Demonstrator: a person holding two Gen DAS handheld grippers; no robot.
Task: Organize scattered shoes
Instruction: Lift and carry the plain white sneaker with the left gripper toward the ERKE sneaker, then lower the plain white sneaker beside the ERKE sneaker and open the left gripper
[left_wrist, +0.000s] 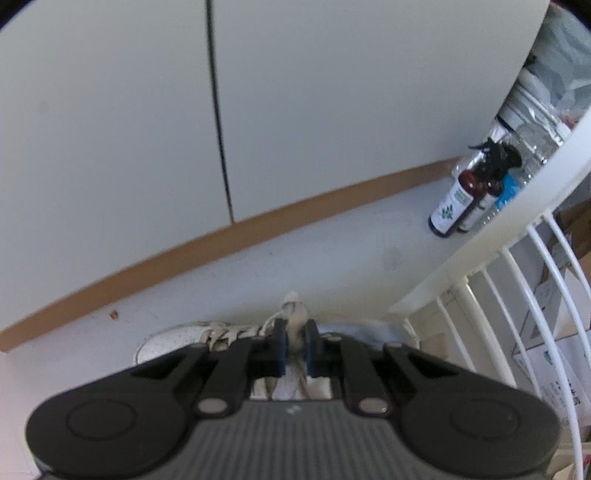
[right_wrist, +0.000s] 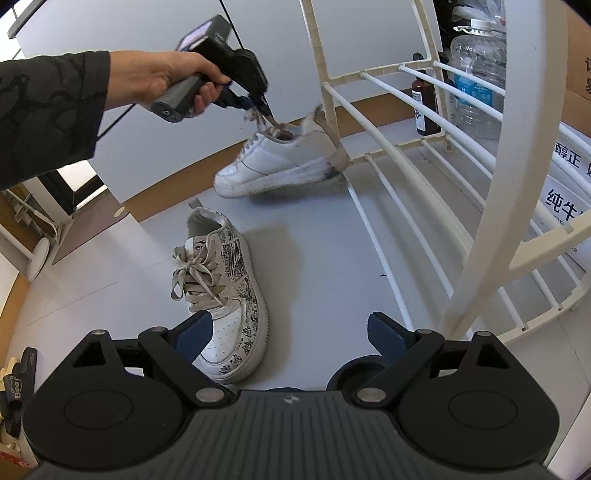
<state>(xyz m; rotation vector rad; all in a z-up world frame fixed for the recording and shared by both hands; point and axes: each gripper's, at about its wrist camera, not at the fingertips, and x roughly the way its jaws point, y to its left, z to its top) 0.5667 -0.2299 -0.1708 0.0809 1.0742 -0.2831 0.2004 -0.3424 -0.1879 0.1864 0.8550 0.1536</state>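
My left gripper is shut on the tongue and laces of a white sneaker, which hangs below it. From the right wrist view, a hand holds that left gripper and the white sneaker is lifted off the floor, toe to the left and heel by the white shoe rack. A second sneaker with black drawings stands on the grey floor, toe toward me. My right gripper is open just above the floor, and the patterned shoe's toe lies beside its left finger.
The rack's rails fill the right side. Behind it stand dark bottles, a large water jug and cardboard boxes. White cabinet doors with a brown baseboard close off the back. Black slippers lie at the far left.
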